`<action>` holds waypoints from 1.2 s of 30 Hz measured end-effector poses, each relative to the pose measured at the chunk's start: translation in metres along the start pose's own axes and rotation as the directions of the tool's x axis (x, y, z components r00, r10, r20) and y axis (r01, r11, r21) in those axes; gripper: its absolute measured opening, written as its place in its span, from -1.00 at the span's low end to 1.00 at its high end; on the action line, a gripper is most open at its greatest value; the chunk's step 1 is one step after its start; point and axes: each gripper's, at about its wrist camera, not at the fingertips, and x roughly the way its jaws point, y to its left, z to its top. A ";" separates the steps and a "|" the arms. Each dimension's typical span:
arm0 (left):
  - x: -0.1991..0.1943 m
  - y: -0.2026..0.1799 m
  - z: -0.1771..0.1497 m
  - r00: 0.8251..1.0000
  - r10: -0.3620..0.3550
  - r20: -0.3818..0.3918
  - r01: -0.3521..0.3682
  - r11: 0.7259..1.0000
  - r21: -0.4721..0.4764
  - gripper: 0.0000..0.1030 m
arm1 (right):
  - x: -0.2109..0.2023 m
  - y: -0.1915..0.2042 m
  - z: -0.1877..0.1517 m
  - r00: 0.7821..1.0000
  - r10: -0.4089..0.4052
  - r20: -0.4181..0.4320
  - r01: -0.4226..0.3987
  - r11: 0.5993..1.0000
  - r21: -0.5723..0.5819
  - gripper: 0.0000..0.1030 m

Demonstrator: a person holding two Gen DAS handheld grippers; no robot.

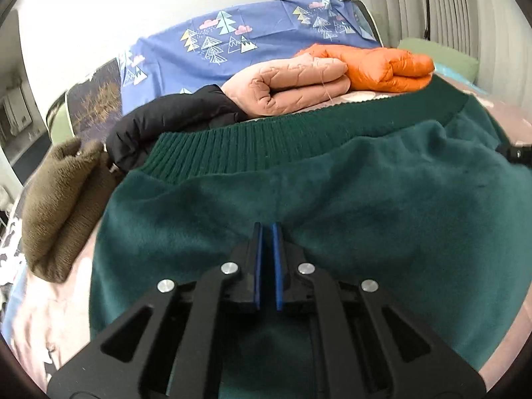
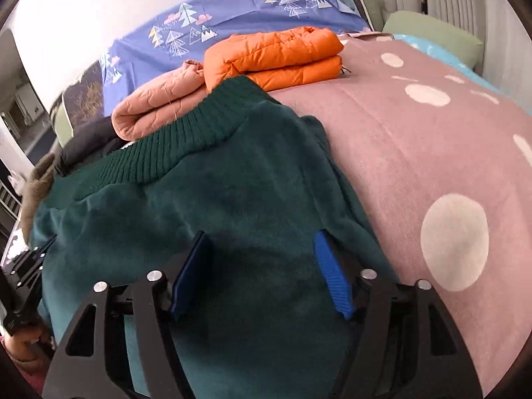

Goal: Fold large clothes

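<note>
With left gripper (image 1: pixel 267 229) pressed together on green sweater (image 1: pixel 332 206) (pinching a fold), right gripper (image 2: pixel 262 242) spread, ready lower centre.

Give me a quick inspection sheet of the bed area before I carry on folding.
Surface: pink spotted blanket, bare on the right.
Job's things: green sweater spread flat, ribbed hem far side.
Clutter: orange jacket, pink jacket, black jacket, brown sweater, all beyond or beside it.
Grippers: left gripper shut; right gripper open over the sweater.
Cables: nothing seen.
Surroundings: blue patterned sheet, curtains.
</note>
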 end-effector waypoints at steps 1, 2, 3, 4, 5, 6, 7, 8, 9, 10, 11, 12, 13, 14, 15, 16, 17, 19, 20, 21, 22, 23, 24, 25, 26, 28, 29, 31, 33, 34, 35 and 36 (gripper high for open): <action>-0.003 0.003 0.000 1.000 -0.012 -0.003 0.011 1.000 -0.018 -0.89 | -0.005 0.000 -0.001 1.000 -0.007 0.004 0.007 1.000 0.006 0.29; -0.010 0.010 0.000 0.999 -0.037 -0.009 0.036 0.997 -0.065 -0.89 | -0.017 0.002 -0.002 1.000 -0.010 0.009 0.010 1.000 0.026 0.28; -0.021 0.016 -0.002 0.998 -0.056 0.000 0.056 0.992 -0.113 -0.88 | -0.026 0.003 -0.004 1.000 -0.009 0.016 0.008 0.999 0.036 0.28; -0.031 0.021 -0.004 0.998 -0.060 0.017 0.062 0.989 -0.136 -0.87 | -0.037 0.007 -0.004 1.000 0.002 0.030 -0.004 0.999 0.035 0.28; -0.042 0.022 -0.008 0.998 -0.046 0.031 0.050 0.990 -0.133 -0.84 | -0.049 0.018 -0.006 0.999 0.016 0.044 -0.015 1.000 -0.006 0.28; -0.045 0.022 -0.012 0.999 -0.034 0.030 0.038 0.992 -0.120 -0.83 | -0.051 0.026 -0.008 0.999 0.014 0.044 -0.012 0.999 -0.035 0.28; -0.044 0.022 -0.017 0.999 -0.036 0.023 0.038 0.994 -0.099 -0.83 | -0.051 0.034 -0.012 0.999 0.020 0.036 -0.018 0.997 -0.069 0.30; -0.040 0.021 -0.020 0.999 -0.043 0.018 0.044 0.995 -0.088 -0.83 | -0.044 0.040 -0.016 0.999 0.034 0.002 -0.033 0.995 -0.089 0.38; -0.033 0.019 -0.023 0.999 -0.047 0.009 0.048 0.996 -0.080 -0.83 | -0.028 0.044 -0.023 0.998 0.023 -0.053 -0.028 0.994 -0.108 0.40; -0.029 0.016 -0.024 0.999 -0.045 0.008 0.045 0.996 -0.073 -0.84 | -0.017 0.049 -0.034 0.999 -0.013 -0.034 0.008 0.988 -0.155 0.45; -0.026 0.012 -0.024 1.000 -0.029 0.006 0.030 0.998 -0.056 -0.87 | -0.015 0.051 -0.038 1.000 -0.028 -0.009 0.026 0.983 -0.184 0.47; -0.026 0.009 -0.023 1.000 -0.015 0.001 0.015 0.999 -0.045 -0.88 | -0.016 0.053 -0.038 0.999 -0.036 -0.004 0.035 0.980 -0.193 0.47; -0.026 0.006 -0.022 1.000 0.007 -0.007 -0.007 1.000 -0.029 -0.89 | -0.019 0.050 -0.033 0.999 -0.025 -0.029 0.020 0.986 -0.167 0.46; -0.027 0.003 -0.021 1.000 0.023 -0.012 -0.023 1.000 -0.015 -0.89 | -0.022 0.047 -0.028 0.999 -0.010 -0.051 0.003 0.991 -0.136 0.44; -0.028 0.002 -0.020 0.999 0.029 -0.017 -0.029 1.000 -0.009 -0.89 | -0.025 0.044 -0.023 0.998 -0.001 -0.060 -0.005 0.994 -0.106 0.43; -0.028 0.004 -0.018 0.999 0.029 -0.024 -0.030 1.000 -0.010 -0.89 | -0.032 0.043 -0.018 0.998 0.009 -0.061 -0.013 0.997 -0.071 0.36; -0.029 0.005 -0.016 0.999 0.025 -0.032 -0.025 0.999 -0.020 -0.89 | -0.043 0.048 -0.015 0.998 0.045 -0.040 -0.048 0.997 -0.062 0.28; -0.029 0.009 -0.015 0.999 0.009 -0.039 -0.011 0.999 -0.047 -0.89 | -0.062 0.070 -0.015 0.994 0.112 0.019 -0.108 0.986 -0.126 0.28; -0.028 0.010 -0.015 0.999 0.009 -0.038 -0.011 0.999 -0.048 -0.89 | -0.071 0.087 -0.018 0.989 0.138 0.060 -0.124 0.973 -0.193 0.28; -0.027 0.009 -0.016 0.999 0.014 -0.035 -0.015 0.999 -0.038 -0.89 | -0.073 0.102 -0.022 0.984 0.156 0.087 -0.129 0.957 -0.260 0.28; -0.027 0.007 -0.017 0.999 0.020 -0.032 -0.021 0.999 -0.029 -0.89 | -0.067 0.116 -0.029 0.983 0.159 0.092 -0.121 0.936 -0.331 0.28; -0.027 0.006 -0.017 0.999 0.024 -0.031 -0.024 0.999 -0.022 -0.89 | -0.056 0.124 -0.033 0.986 0.150 0.074 -0.113 0.923 -0.367 0.28; -0.027 0.007 -0.017 0.999 0.023 -0.029 -0.023 1.000 -0.020 -0.89 | -0.032 0.128 -0.041 0.994 0.113 0.007 -0.102 0.920 -0.378 0.28; -0.026 0.007 -0.018 0.999 0.019 -0.029 -0.019 1.000 -0.020 -0.89 | -0.018 0.125 -0.045 0.994 0.111 -0.016 -0.110 0.930 -0.351 0.34; -0.026 0.008 -0.019 1.000 0.013 -0.024 -0.014 1.000 -0.019 -0.89 | -0.011 0.117 -0.049 0.991 0.135 0.004 -0.126 0.937 -0.325 0.37; -0.026 0.008 -0.020 1.000 0.007 -0.016 -0.007 1.000 -0.019 -0.88 | -0.013 0.112 -0.040 0.986 0.165 -0.038 -0.168 0.936 -0.310 0.37; -0.027 0.008 -0.020 1.000 0.006 -0.017 -0.006 1.000 -0.019 -0.88 | -0.014 0.110 -0.034 0.982 0.177 -0.066 -0.188 0.939 -0.287 0.36; -0.027 0.010 -0.016 1.000 -0.002 -0.030 0.002 1.000 -0.022 -0.89 | -0.018 0.109 -0.025 0.977 0.182 -0.109 -0.205 0.946 -0.253 0.32; -0.034 0.018 -0.005 0.999 -0.041 -0.024 0.040 0.997 -0.063 -0.87 | -0.033 0.118 -0.009 0.975 0.198 -0.105 -0.218 0.944 -0.249 0.05; -0.038 0.022 0.000 0.998 -0.060 -0.006 0.060 0.995 -0.084 -0.84 | -0.042 0.127 -0.009 0.975 0.205 -0.083 -0.220 0.938 -0.269 -0.01; -0.040 0.027 0.008 0.998 -0.068 0.017 0.069 0.992 -0.105 -0.81 | -0.051 0.136 -0.002 0.977 0.208 -0.035 -0.209 0.927 -0.311 -0.01; -0.039 0.030 0.016 0.998 -0.062 0.033 0.065 0.991 -0.117 -0.81 | -0.055 0.146 0.007 0.978 0.207 0.013 -0.190 0.919 -0.345 -0.01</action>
